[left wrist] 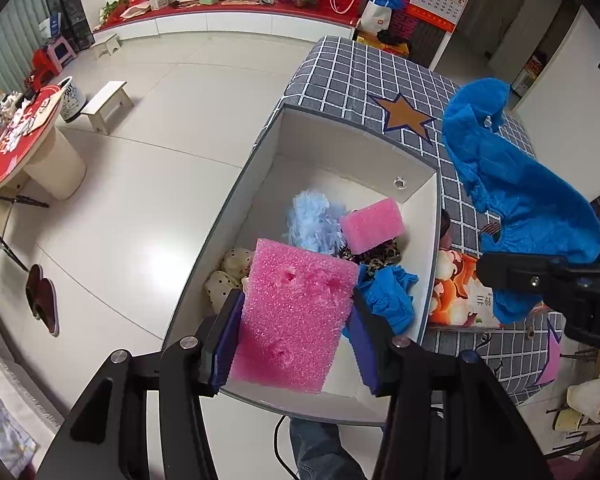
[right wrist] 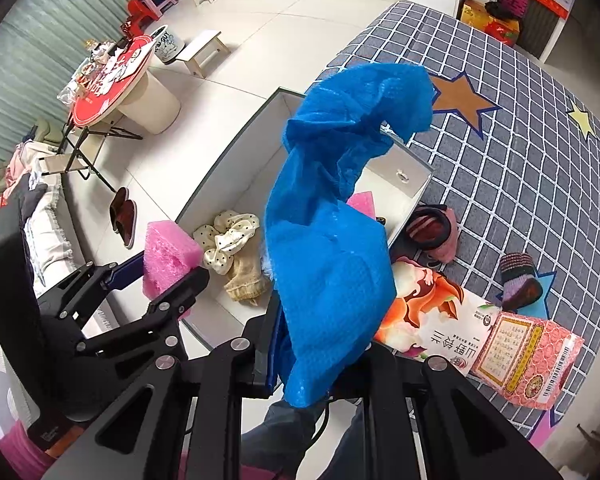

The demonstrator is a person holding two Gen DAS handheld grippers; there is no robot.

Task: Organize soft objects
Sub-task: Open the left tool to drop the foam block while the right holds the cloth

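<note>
My left gripper (left wrist: 296, 316) is shut on a pink foam sponge (left wrist: 296, 312) and holds it over the near end of the white box (left wrist: 340, 140). The sponge also shows in the right wrist view (right wrist: 168, 256). My right gripper (right wrist: 320, 344) is shut on a blue cloth (right wrist: 332, 240), which hangs above the box's right side; the cloth also shows in the left wrist view (left wrist: 512, 184). Inside the box lie a second pink sponge (left wrist: 372, 224), a light blue fluffy piece (left wrist: 312, 220), a blue cloth (left wrist: 388, 296), a leopard-print item (left wrist: 376, 258) and a polka-dot scrunchie (right wrist: 228, 236).
The box stands on a grey checked cover with stars (right wrist: 520, 140). On the cover lie a dark pink slipper (right wrist: 436, 232), a striped knitted item (right wrist: 518, 276), an orange printed bag (right wrist: 432, 312) and a pink carton (right wrist: 528, 356). A stool (left wrist: 108, 106) and slippers (left wrist: 42, 296) are on the floor at the left.
</note>
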